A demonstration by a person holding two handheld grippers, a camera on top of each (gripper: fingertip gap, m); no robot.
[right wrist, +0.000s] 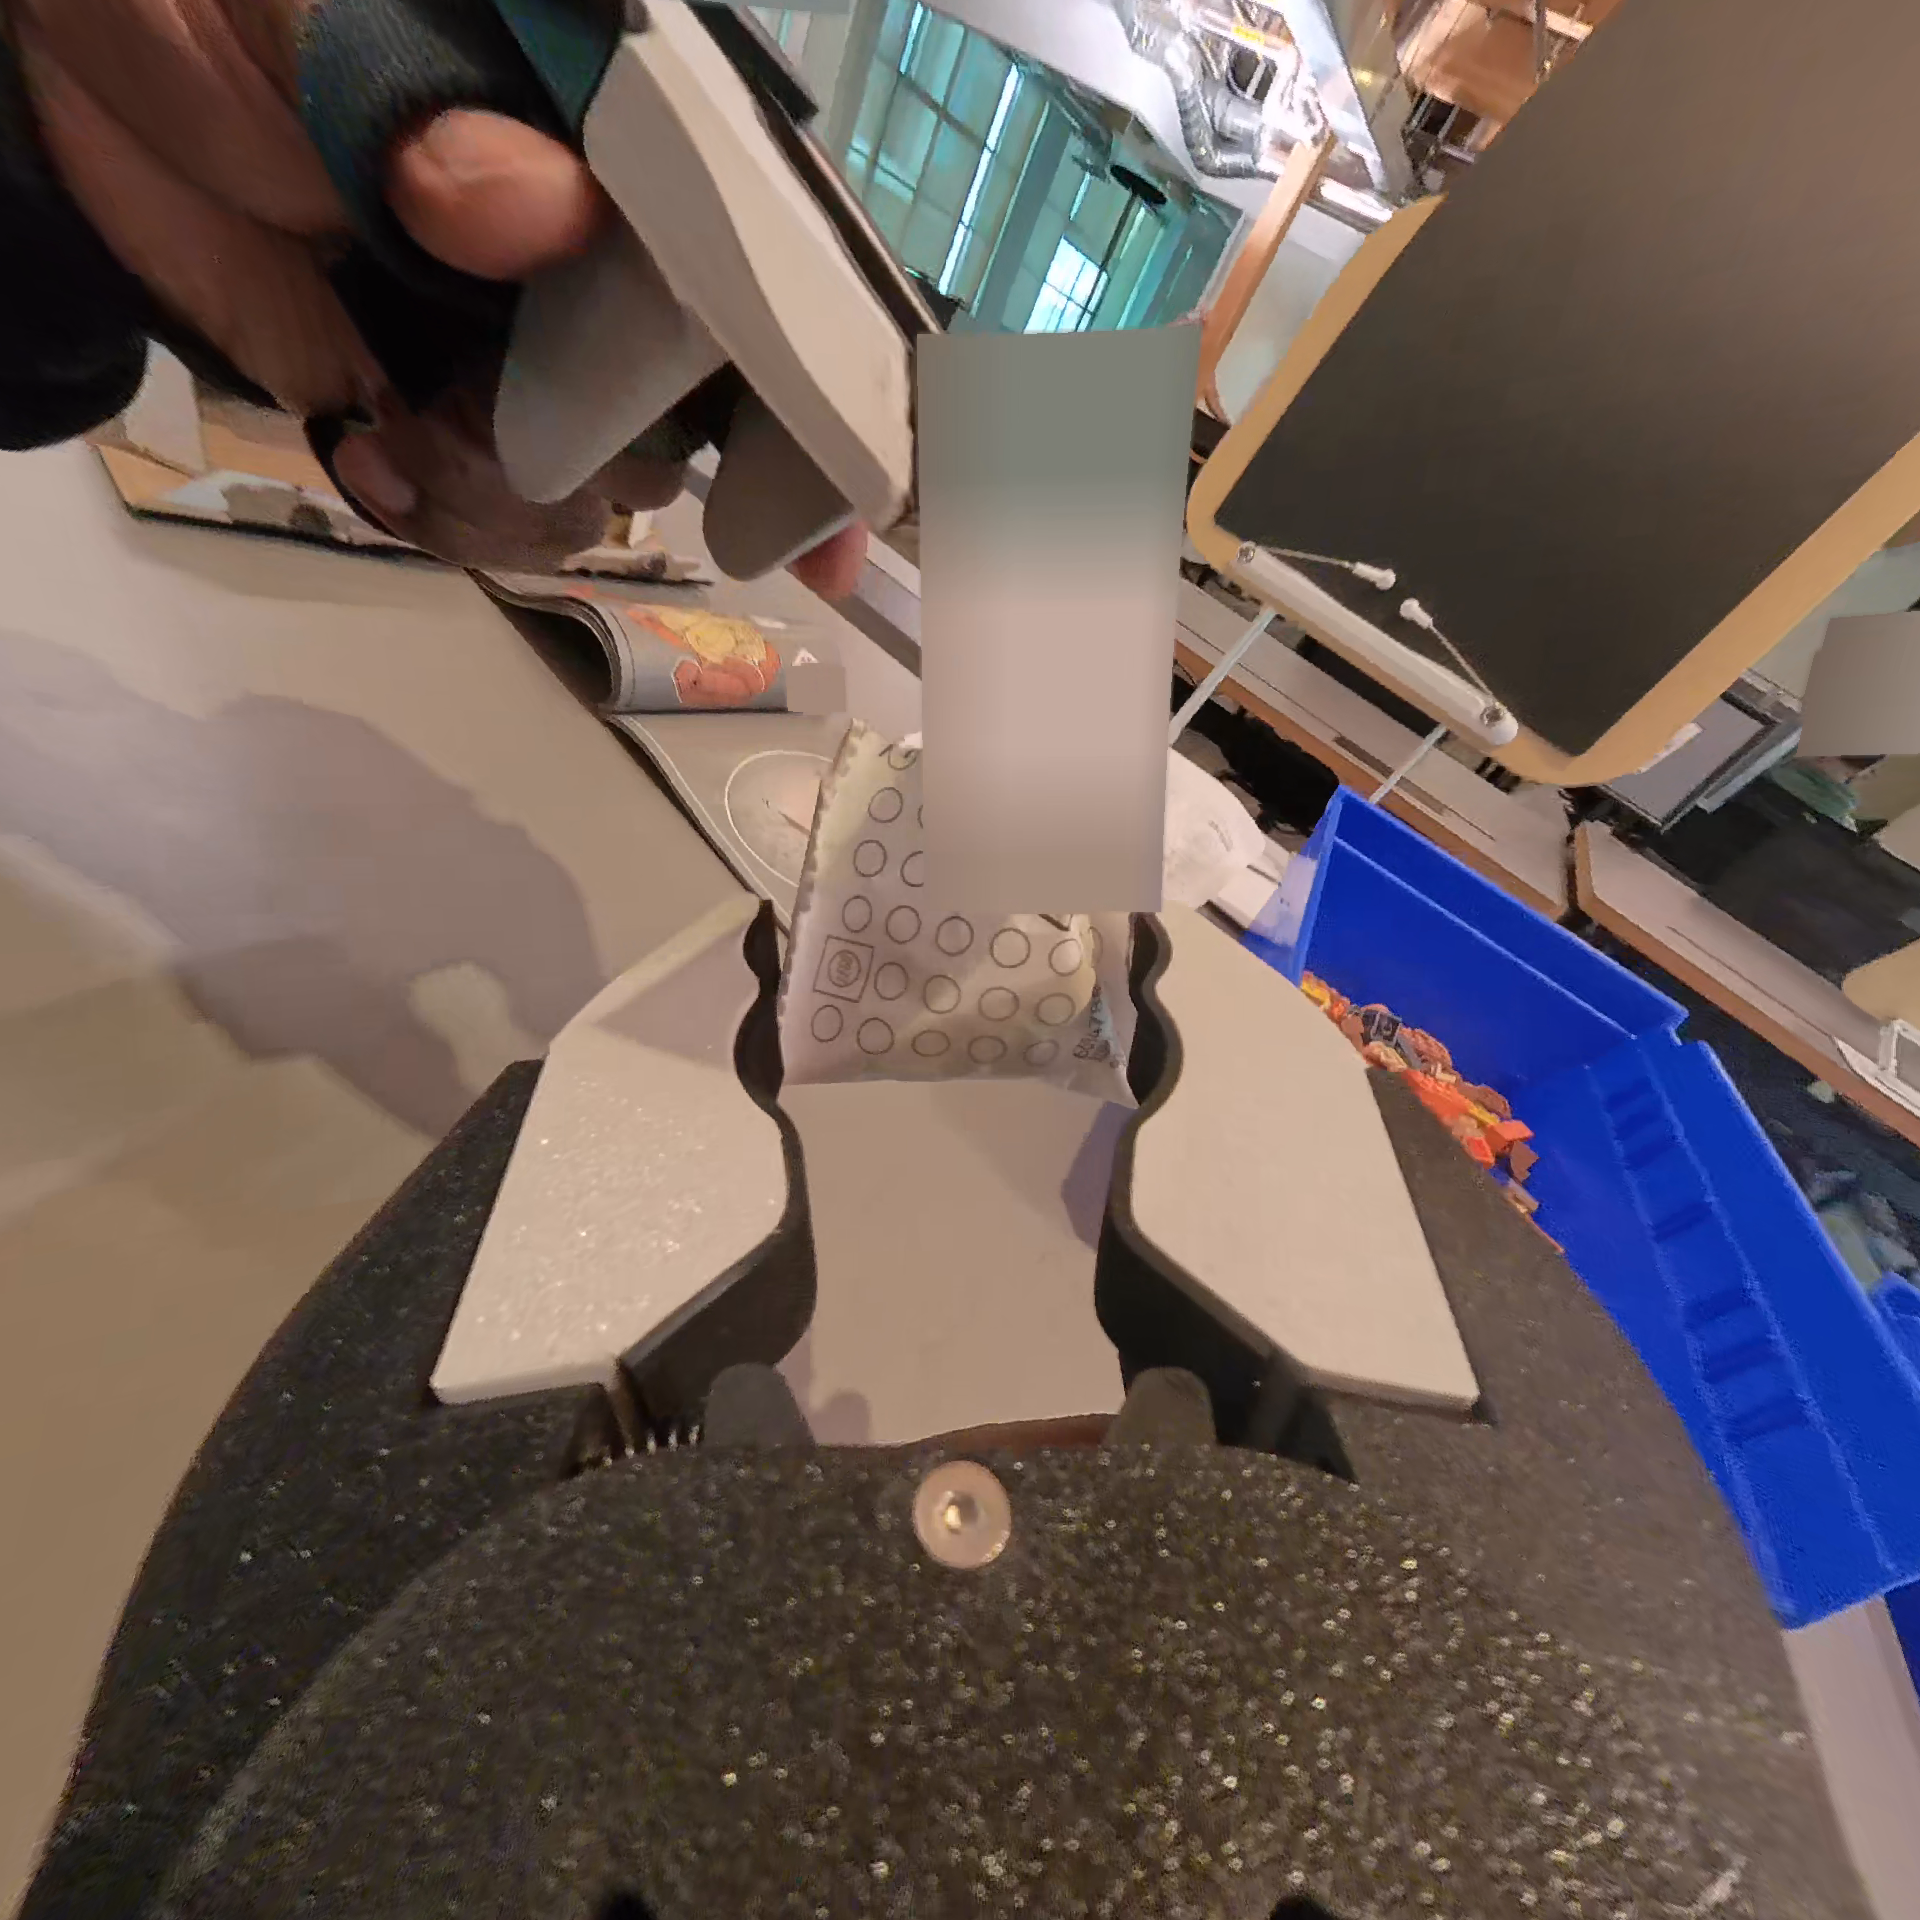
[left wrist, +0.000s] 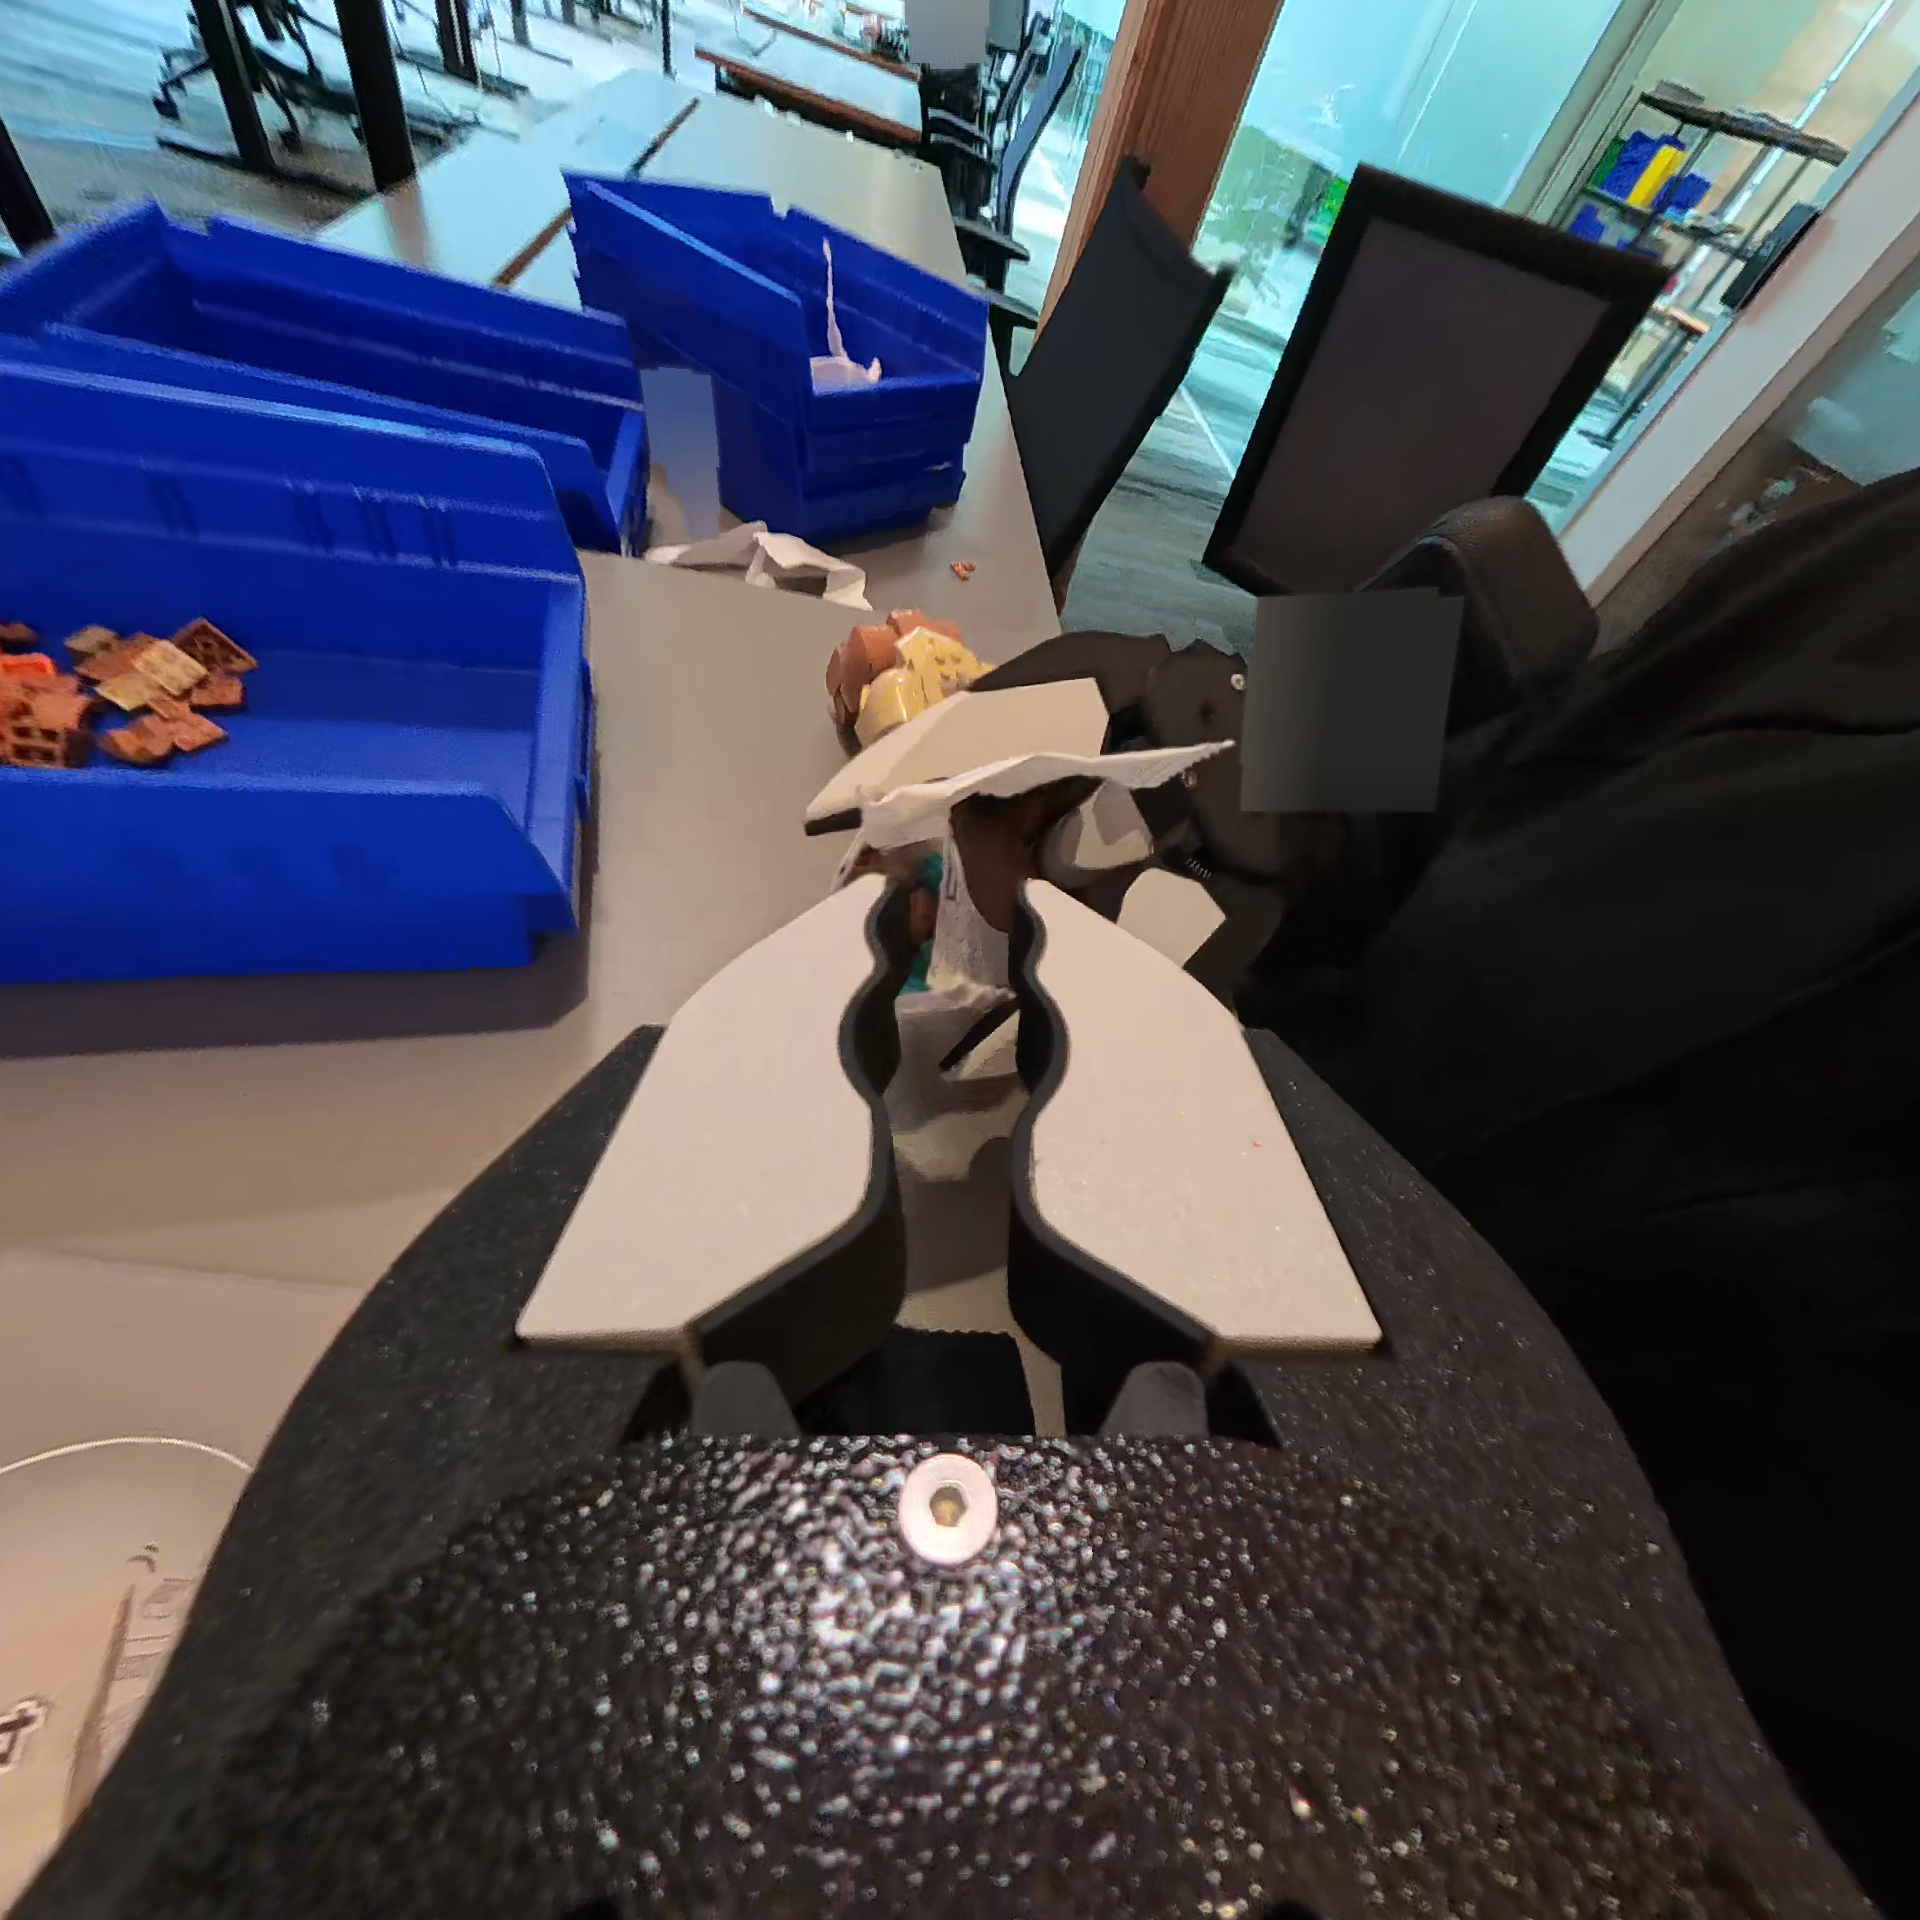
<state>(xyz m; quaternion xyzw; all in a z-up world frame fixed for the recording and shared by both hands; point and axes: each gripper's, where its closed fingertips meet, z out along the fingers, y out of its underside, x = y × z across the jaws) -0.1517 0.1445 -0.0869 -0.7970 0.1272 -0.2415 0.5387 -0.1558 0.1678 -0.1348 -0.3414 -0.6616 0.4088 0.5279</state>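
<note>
A grey desk with blue bins at nine o'clock is carrying the work. The right tongs are clenching a white paper packet printed with circles; the left tongs, narrowly parted, are pinching its top, seemingly ready for tearing.

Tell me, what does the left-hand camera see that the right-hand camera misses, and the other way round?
Only the left wrist view shows the small pile of tan and brown toy bricks on the grey table, the crumpled paper near it, and a torn white paper in the far blue bin. Only the right wrist view shows the open booklet and the hand holding the left gripper. Both show the white paper bag, gripped on both sides by the right gripper, and a blue bin of brown bricks.
</note>
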